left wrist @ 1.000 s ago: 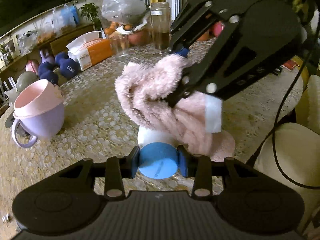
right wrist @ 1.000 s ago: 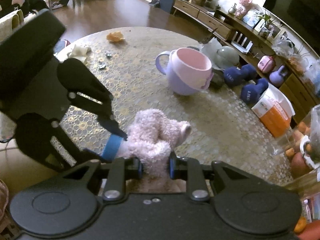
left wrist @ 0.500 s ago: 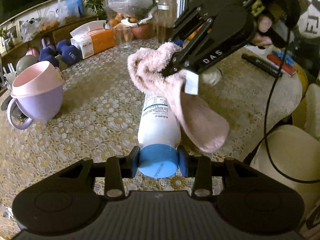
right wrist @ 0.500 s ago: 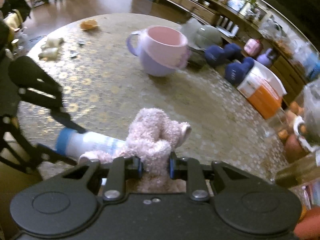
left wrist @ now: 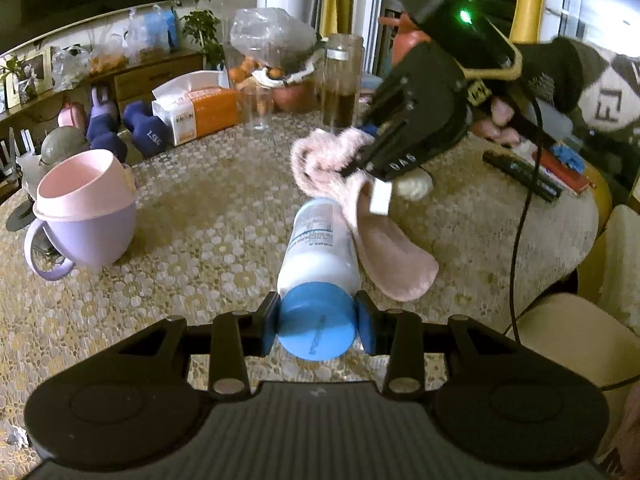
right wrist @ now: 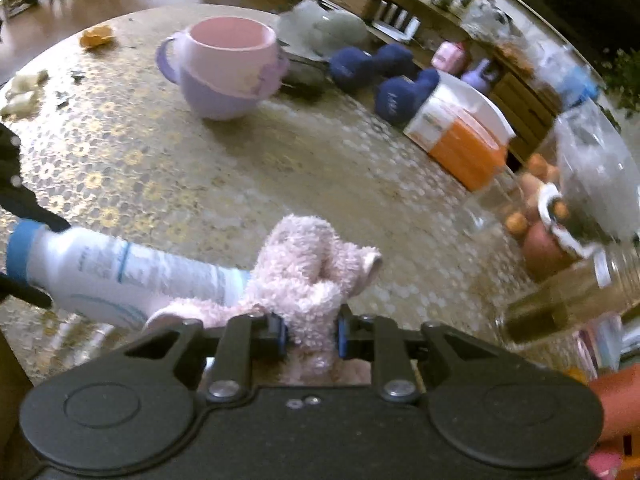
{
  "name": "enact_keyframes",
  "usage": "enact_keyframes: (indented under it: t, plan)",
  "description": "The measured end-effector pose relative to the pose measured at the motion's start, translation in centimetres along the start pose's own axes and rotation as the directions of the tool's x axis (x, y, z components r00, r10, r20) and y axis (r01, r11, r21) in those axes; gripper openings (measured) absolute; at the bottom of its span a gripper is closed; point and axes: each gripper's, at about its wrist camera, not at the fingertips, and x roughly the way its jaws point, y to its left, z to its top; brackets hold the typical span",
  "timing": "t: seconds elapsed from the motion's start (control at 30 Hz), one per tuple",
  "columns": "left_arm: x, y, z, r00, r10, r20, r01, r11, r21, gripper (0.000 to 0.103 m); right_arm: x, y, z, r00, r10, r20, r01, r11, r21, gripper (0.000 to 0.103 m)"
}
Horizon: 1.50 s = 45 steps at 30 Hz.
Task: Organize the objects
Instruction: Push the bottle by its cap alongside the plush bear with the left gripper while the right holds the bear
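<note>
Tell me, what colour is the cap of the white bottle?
The cap is blue, on the white bottle; it shows best in the left wrist view.

One bottle (left wrist: 320, 248), one sock (left wrist: 360, 216), one cup (left wrist: 86, 216), two dumbbells (left wrist: 144, 132).

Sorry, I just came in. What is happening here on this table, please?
A person is working with two handheld grippers over a cluttered round table. The left gripper is clamped on the blue cap of a white bottle. The right gripper is shut on a fluffy pink sock, which hangs against the bottle's far end. A pink and purple cup stands nearby, untouched.
</note>
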Motion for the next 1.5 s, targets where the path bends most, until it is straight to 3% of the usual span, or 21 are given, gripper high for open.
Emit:
enact_keyframes:
  t: [0.17, 0.37, 0.53, 0.7, 0.97, 1.5]
  plan:
    - [-0.4, 0.2, 1.0, 1.000, 0.002, 0.030, -0.002, 1.000, -0.023, 0.038, -0.9, -0.1, -1.1, 1.000, -0.010, -0.003, 0.010, 1.000, -0.006, 0.019]
    - [-0.5, 0.2, 2.5, 0.998, 0.009, 0.056, -0.007, 1.000, -0.028, 0.038, -3.8, 0.6, -1.9, 0.999, 0.008, 0.050, -0.007, 1.000, -0.026, 0.019]
    - [-0.4, 0.4, 3.4, 0.998, 0.009, 0.059, -0.008, 0.999, -0.031, 0.038, -6.9, 1.5, -1.7, 0.992, 0.059, 0.112, -0.052, 0.996, -0.069, 0.020]
    - [-0.3, 0.5, 3.6, 0.998, 0.008, 0.058, -0.006, 1.000, -0.031, 0.039, -8.3, 4.1, -1.1, 0.975, 0.160, 0.154, -0.135, 0.977, -0.163, 0.020]
    - [-0.1, 1.2, 3.4, 0.999, -0.003, 0.047, 0.005, 0.999, -0.052, 0.039, -5.2, 4.7, 0.6, 0.981, 0.159, 0.115, -0.139, 0.976, -0.167, 0.020]
    - [-0.4, 3.0, 1.9, 0.999, -0.018, 0.047, 0.023, 0.995, -0.102, 0.039, 0.6, 1.9, -0.8, 0.998, 0.058, -0.004, -0.059, 0.994, -0.087, 0.019]
